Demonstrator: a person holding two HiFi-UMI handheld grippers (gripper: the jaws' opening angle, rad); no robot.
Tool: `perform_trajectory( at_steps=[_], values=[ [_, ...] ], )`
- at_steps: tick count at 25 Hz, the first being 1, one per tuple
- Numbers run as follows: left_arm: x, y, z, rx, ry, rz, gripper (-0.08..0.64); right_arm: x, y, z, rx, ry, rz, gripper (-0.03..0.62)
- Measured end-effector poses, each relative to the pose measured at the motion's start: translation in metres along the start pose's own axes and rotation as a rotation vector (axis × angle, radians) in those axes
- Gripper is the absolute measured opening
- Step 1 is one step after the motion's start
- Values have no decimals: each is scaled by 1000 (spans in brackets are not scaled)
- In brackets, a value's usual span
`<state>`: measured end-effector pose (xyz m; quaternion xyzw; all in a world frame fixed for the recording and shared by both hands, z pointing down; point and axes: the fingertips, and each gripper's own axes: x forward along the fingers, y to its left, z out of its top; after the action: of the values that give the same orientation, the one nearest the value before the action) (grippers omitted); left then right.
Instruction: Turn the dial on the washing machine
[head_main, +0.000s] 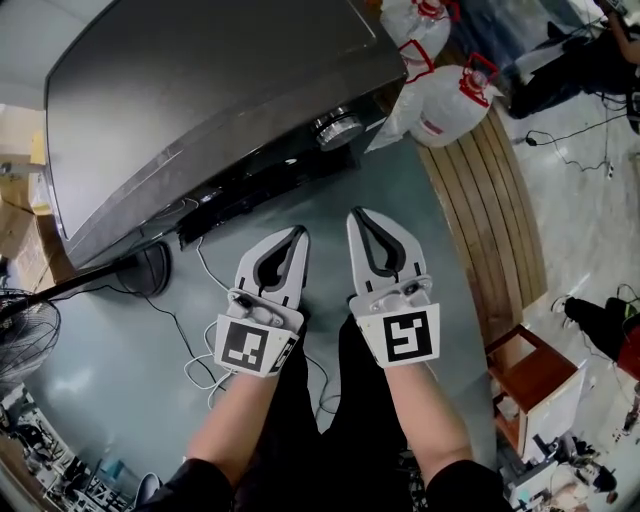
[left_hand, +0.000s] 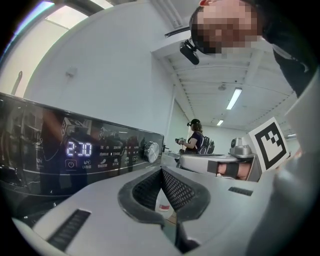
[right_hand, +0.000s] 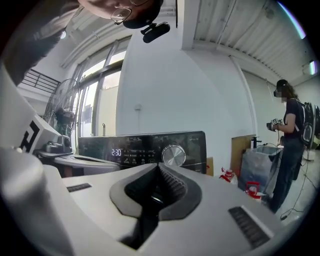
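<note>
Both grippers are held out side by side over the floor (head_main: 405, 185), on the near side of the washer (head_main: 200, 90).

Left gripper (head_main: 298, 234): jaws clenched tip to tip, nothing between them.

Right gripper (head_main: 357, 216): also clenched and empty. In its own view I see the pads meeting.

Dial (head_main: 338, 128): at the right end of the washer's dark front panel, beyond both grippers and well apart from them. Neither touches it. The right gripper is the closer one, and its view has the dial just above the jaw tips.

Display (right_hand: 116, 152): left of the dial, lit, reads 2:30.

Surroundings: white bags (head_main: 455, 100) lie right of the washer, beside a wooden platform (head_main: 490, 200). A fan (head_main: 25, 335) stands at the left. A person (right_hand: 290, 145) stands off to the right.
</note>
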<state>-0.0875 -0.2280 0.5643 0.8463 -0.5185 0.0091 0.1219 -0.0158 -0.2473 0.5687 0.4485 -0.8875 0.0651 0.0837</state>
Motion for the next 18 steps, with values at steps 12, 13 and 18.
perform_trajectory(
  at_steps=[12,13,18],
  values=[
    [-44,-38,81,-16,-37,24,14,-65,10,66,-6,0,38,23],
    [-50,-45,93,-24,-39,21,14,-74,11,80,-4,-15,40,23],
    [-67,-66,147,-3,-66,18,14,-107,2,147,-26,-101,57,21]
  ],
)
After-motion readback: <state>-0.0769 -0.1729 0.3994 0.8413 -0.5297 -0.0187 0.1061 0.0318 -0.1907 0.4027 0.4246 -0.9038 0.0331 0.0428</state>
